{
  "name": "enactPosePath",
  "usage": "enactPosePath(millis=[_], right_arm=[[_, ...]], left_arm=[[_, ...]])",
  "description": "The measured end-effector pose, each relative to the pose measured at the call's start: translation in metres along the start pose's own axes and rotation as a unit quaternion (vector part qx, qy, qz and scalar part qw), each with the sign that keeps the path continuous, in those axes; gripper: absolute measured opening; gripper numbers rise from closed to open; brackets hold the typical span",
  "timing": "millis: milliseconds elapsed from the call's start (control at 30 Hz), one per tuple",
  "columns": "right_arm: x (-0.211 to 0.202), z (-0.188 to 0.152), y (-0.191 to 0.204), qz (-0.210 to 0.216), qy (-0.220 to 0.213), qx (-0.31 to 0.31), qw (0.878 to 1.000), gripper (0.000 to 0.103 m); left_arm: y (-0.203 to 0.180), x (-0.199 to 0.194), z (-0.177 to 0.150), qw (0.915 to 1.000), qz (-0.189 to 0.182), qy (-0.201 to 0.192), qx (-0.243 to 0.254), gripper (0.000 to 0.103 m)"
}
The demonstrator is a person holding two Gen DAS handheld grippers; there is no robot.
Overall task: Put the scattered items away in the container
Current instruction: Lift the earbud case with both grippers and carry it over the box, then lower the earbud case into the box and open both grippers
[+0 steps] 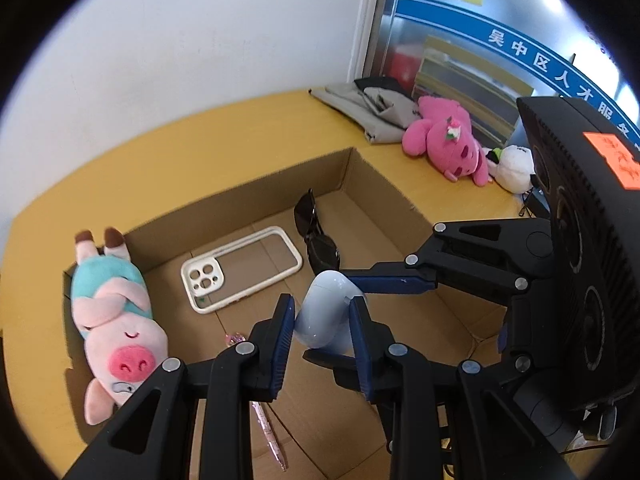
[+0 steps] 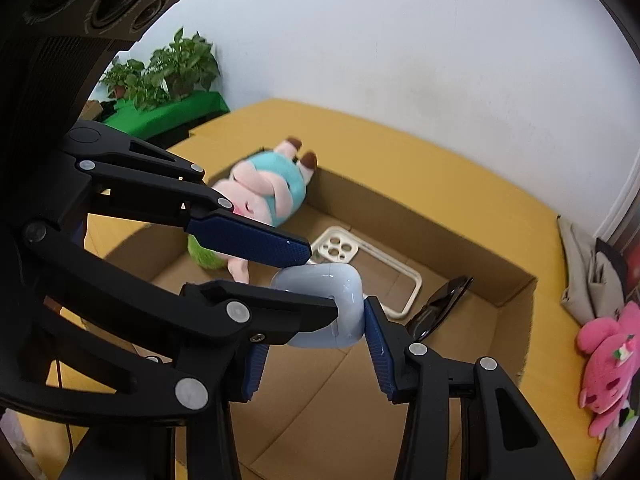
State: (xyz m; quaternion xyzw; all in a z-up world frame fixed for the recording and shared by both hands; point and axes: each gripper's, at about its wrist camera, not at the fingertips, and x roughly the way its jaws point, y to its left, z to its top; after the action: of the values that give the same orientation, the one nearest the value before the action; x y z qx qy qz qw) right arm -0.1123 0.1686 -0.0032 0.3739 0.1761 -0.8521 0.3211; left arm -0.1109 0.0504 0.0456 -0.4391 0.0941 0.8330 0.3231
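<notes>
A pale blue rounded case (image 1: 324, 312) hangs over the open cardboard box (image 1: 240, 196). Both grippers are on it. My left gripper (image 1: 323, 316) has its blue pads on either side of the case. My right gripper (image 2: 310, 334) also closes on the case (image 2: 324, 308), and its fingers (image 1: 394, 282) reach in from the right in the left wrist view. Inside the box lie a pink pig plush (image 1: 116, 316), a white phone case (image 1: 240, 268), black sunglasses (image 1: 314, 236) and a pink pen (image 1: 268, 432).
The box sits on a yellow table (image 1: 180, 148). Outside the box at the back right lie a pink plush (image 1: 444, 140), a white plush (image 1: 516, 168) and folded grey cloth (image 1: 368, 108). Potted plants (image 2: 168, 68) stand beyond the table's left end.
</notes>
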Motion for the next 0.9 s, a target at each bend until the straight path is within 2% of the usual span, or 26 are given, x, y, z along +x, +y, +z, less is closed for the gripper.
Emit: enactPosePath(millis=[300, 533, 733, 900], right_arm=[[0.064, -0.008, -0.019, 0.036, 0.088, 0.015, 0.995, 0.049], [0.098, -0.018, -0.029, 0.049, 0.144, 0.038, 0.988, 0.049], [0.116, -0.026, -0.03, 0.055, 0.182, 0.057, 0.98, 0.049], [0.129, -0.035, -0.028, 0.056, 0.195, 0.075, 0.976, 0.049]], left_arm=[[0.034, 0.056, -0.009, 0.9959, -0.045, 0.057, -0.055, 0.027], [0.049, 0.089, -0.012, 0.9886, -0.075, 0.094, -0.091, 0.027], [0.059, 0.109, -0.022, 0.9814, -0.098, 0.119, -0.115, 0.028], [0.064, 0.119, -0.031, 0.9775, -0.101, 0.13, -0.132, 0.03]])
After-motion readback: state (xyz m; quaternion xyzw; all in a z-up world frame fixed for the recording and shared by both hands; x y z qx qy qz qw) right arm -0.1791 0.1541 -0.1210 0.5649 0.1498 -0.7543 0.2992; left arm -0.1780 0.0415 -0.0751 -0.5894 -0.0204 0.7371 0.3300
